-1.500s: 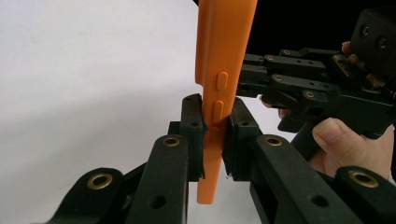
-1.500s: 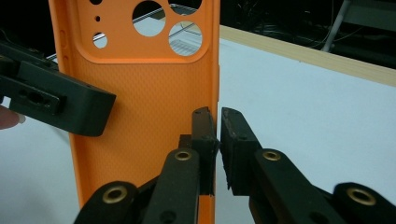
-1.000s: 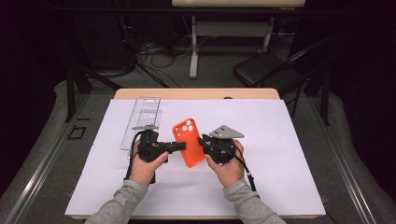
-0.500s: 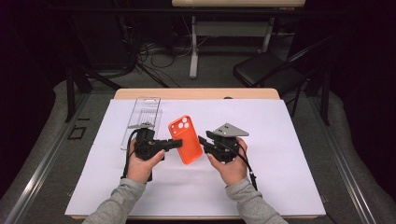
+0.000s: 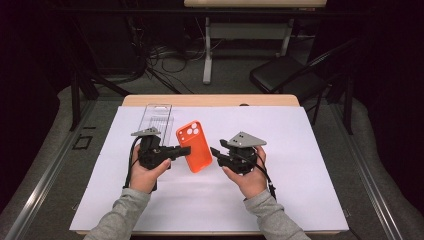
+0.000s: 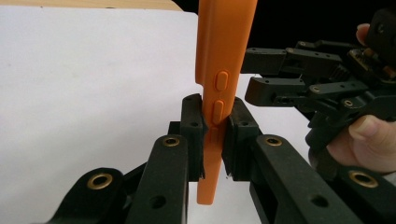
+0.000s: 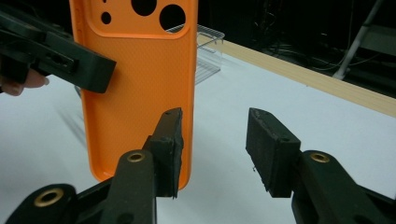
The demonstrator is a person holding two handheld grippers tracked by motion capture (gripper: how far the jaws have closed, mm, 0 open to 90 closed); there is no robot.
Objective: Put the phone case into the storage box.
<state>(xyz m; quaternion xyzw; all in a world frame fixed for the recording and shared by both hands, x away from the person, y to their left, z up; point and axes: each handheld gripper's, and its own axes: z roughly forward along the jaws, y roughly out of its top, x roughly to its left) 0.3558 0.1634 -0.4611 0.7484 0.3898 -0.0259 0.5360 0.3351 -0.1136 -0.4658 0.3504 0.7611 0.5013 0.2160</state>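
Pinching the orange phone case [image 6: 223,70] by its edge, the left gripper [image 6: 215,135] is holding it upright while the right gripper [image 7: 215,149], its jaws just opening, is standing spread beside it.

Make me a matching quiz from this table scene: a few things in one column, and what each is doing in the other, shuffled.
Things:
1. orange phone case
2. left gripper
3. right gripper
4. clear plastic tray

States:
A. jaws apart, nothing pressed between them
B. lying flat on the white sheet near the far edge
C. held up off the table, on edge
D. jaws clamped on the case's side

Pairs: 1-C, 2-D, 3-A, 4-B
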